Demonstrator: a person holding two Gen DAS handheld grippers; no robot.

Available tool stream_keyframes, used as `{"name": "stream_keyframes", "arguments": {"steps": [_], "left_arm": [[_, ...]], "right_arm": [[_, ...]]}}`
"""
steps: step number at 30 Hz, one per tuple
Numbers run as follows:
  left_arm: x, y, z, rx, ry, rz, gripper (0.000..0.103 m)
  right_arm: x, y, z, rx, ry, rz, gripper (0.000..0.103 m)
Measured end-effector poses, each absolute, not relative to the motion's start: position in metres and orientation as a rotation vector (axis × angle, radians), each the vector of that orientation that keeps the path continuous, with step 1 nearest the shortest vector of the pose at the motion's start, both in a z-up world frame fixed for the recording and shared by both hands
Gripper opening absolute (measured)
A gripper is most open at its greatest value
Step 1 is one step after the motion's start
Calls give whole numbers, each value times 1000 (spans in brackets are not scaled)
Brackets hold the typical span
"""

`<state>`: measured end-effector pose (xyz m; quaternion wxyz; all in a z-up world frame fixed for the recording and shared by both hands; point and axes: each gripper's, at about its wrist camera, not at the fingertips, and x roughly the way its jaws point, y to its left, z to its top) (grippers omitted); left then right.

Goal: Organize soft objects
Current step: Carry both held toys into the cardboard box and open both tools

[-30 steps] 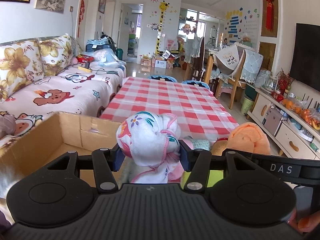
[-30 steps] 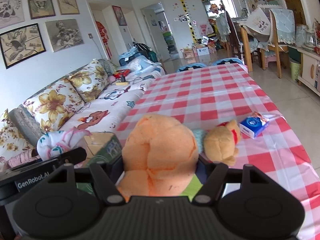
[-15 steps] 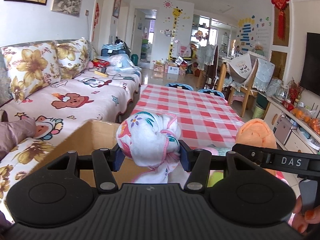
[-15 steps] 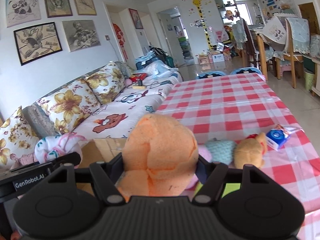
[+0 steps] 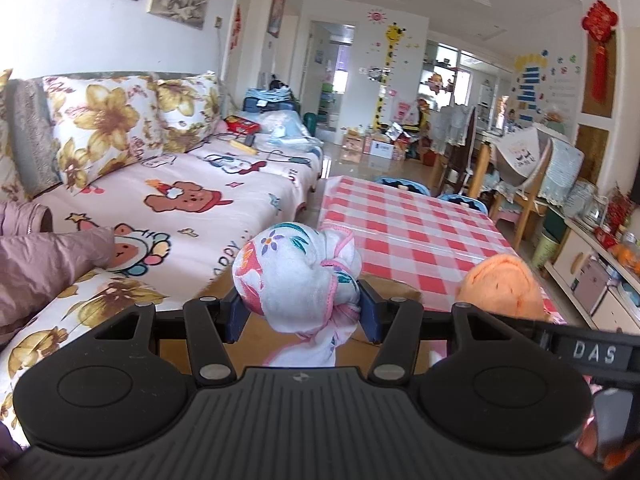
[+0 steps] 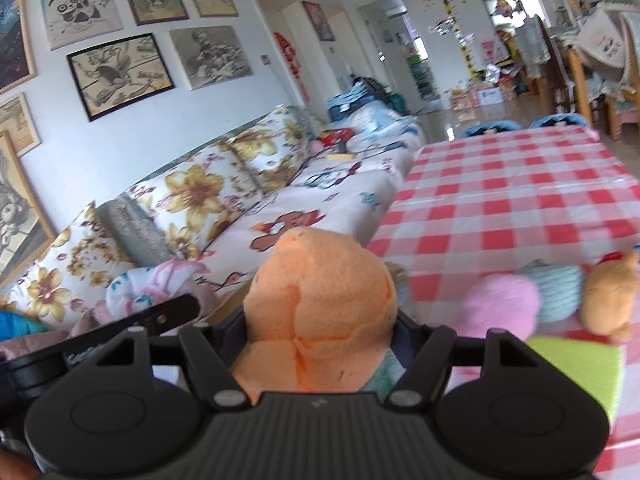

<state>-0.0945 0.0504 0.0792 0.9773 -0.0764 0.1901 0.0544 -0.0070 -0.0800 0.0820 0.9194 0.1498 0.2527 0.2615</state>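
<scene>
My left gripper (image 5: 300,312) is shut on a white floral cloth bundle (image 5: 296,276) and holds it up over a cardboard box (image 5: 256,340), mostly hidden behind it. My right gripper (image 6: 320,328) is shut on an orange terry towel roll (image 6: 320,296), raised above the table's near edge; the roll also shows in the left wrist view (image 5: 500,284). The floral bundle shows at the left of the right wrist view (image 6: 148,288). On the red-checked table (image 6: 500,200) lie a pink ball (image 6: 500,308), a light blue ball (image 6: 556,288), an orange plush toy (image 6: 608,296) and a green item (image 6: 576,368).
A sofa (image 5: 192,208) with floral cushions and a cartoon sheet runs along the left, with a mauve jacket (image 5: 40,256) at its near end. Chairs (image 5: 524,176) and a low cabinet (image 5: 592,272) stand at the right.
Both grippers have risen and swung left toward the sofa, each still holding its item. The box has dropped mostly out of the left view; the blue tissue pack has left the right view.
</scene>
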Motion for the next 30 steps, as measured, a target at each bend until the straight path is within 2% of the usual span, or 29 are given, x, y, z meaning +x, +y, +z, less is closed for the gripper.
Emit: {"name": "stream_keyframes", "arguments": {"steps": [21, 23, 24, 25, 26, 30], "left_arm": [[-87, 63, 72, -194, 456, 169, 67], [-87, 64, 71, -194, 463, 171, 67], [-86, 64, 71, -195, 469, 168, 74], [-85, 64, 71, -197, 478, 160, 80], [-85, 64, 71, -199, 485, 161, 92], [-95, 60, 75, -175, 444, 161, 96]], "right_arm": [[2, -23, 62, 218, 595, 624, 71], [5, -21, 58, 214, 618, 625, 77], [6, -20, 56, 211, 636, 625, 81], [7, -20, 54, 209, 651, 618, 89], [6, -21, 54, 212, 650, 620, 90], [-5, -27, 63, 171, 592, 574, 94]]}}
